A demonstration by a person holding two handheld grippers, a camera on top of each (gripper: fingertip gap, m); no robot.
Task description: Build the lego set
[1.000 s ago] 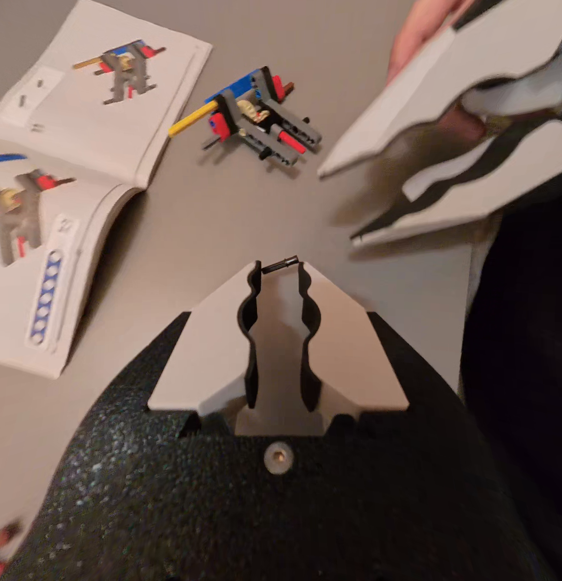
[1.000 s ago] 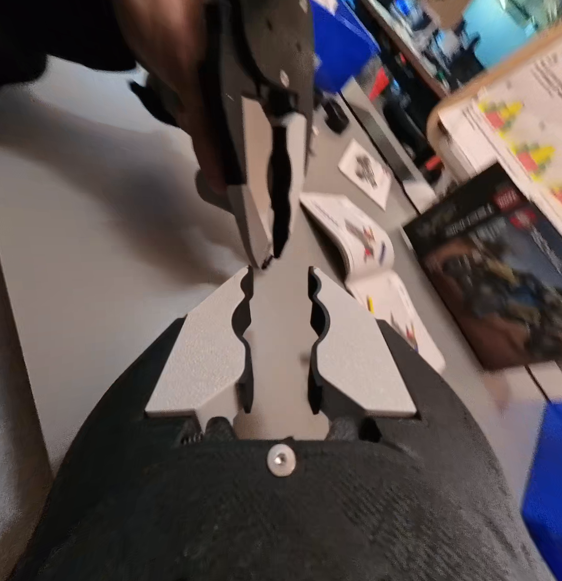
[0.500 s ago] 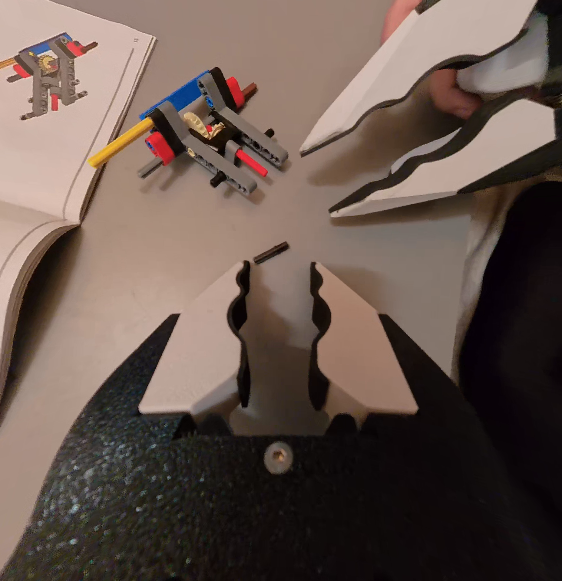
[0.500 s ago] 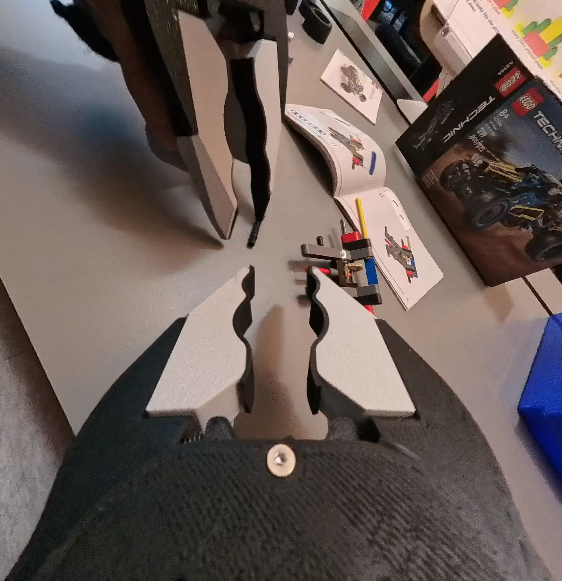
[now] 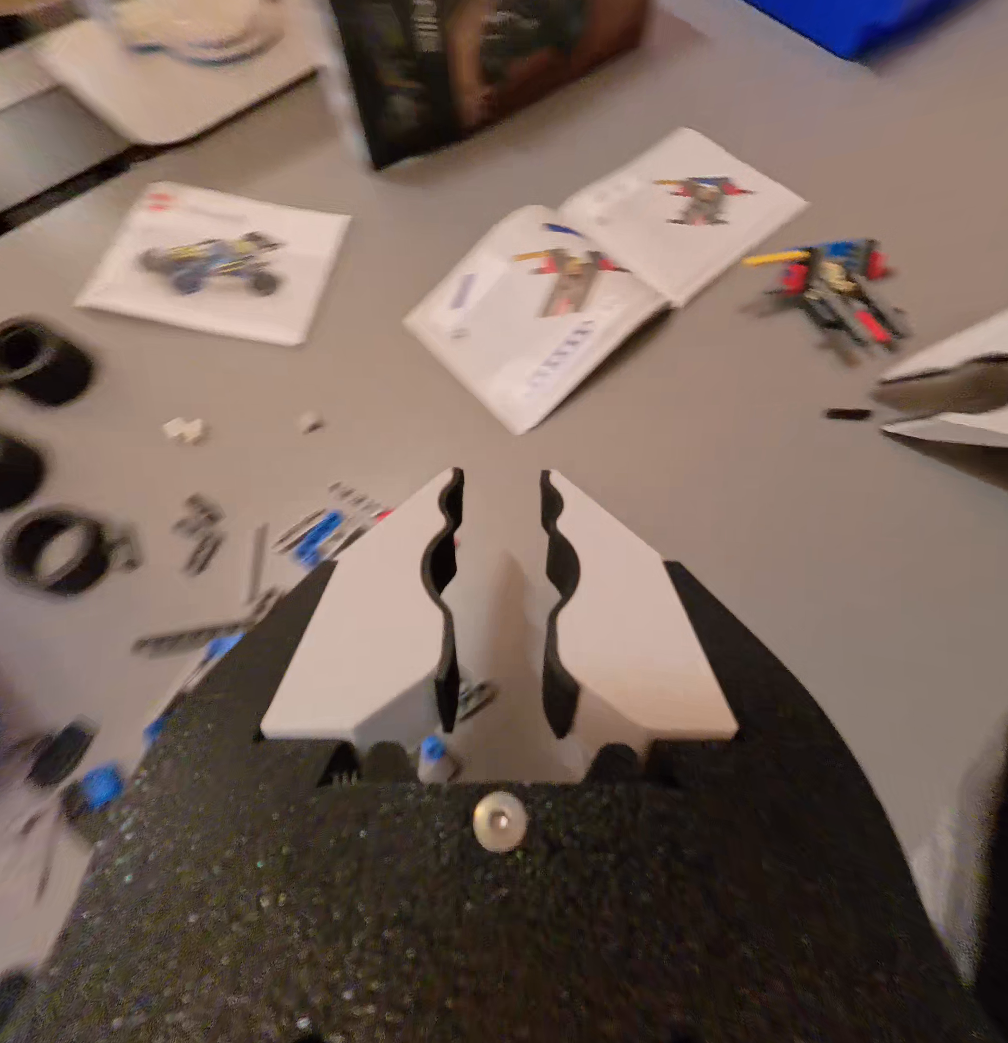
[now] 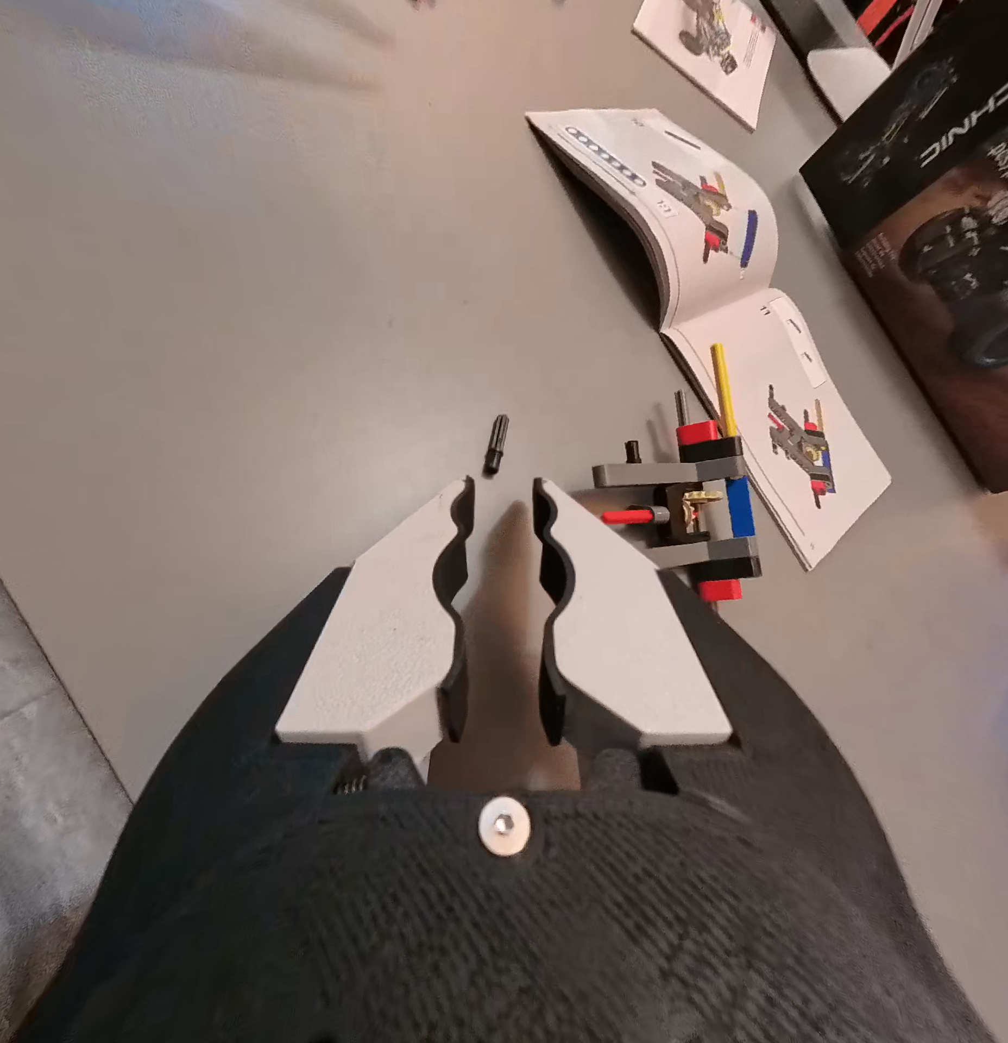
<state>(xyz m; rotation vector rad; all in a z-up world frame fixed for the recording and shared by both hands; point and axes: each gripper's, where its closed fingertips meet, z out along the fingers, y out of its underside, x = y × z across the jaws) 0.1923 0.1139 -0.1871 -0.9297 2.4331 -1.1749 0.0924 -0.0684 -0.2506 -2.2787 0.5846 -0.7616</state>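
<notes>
Here, in the left wrist view, the left tongs (image 5: pixel 502 480) hang parted and empty above the grey surface (image 5: pixel 688 536), aimed toward the loose parts (image 5: pixel 315 533) scattered at lower left, beside three black tyres (image 5: pixel 50 550). Picking the next piece there would likely go best by coming straight down over a single part, since they lie close together and blur hides their shapes. Farther off sit the open instruction booklet (image 5: pixel 597 271), a second leaflet (image 5: pixel 214 259) and the dark box (image 5: pixel 485 68); the partly built assembly (image 5: pixel 829 282) lies at right, near the tips of the right tongs (image 5: pixel 885 409), with the small black pin (image 5: pixel 846 413) just before them. In the right wrist view, the right tongs (image 6: pixel 502 482) are likewise apart and hold nothing; the pin (image 6: pixel 496 443) lies flat on the surface (image 6: pixel 236 282) just beyond the left fingertip. To grip it well, I judge they should turn to straddle its short width and close gently, as it could roll. The assembly (image 6: pixel 688 508) lies just right of the tips, touching the booklet (image 6: pixel 727 282), and might be nudged.
</notes>
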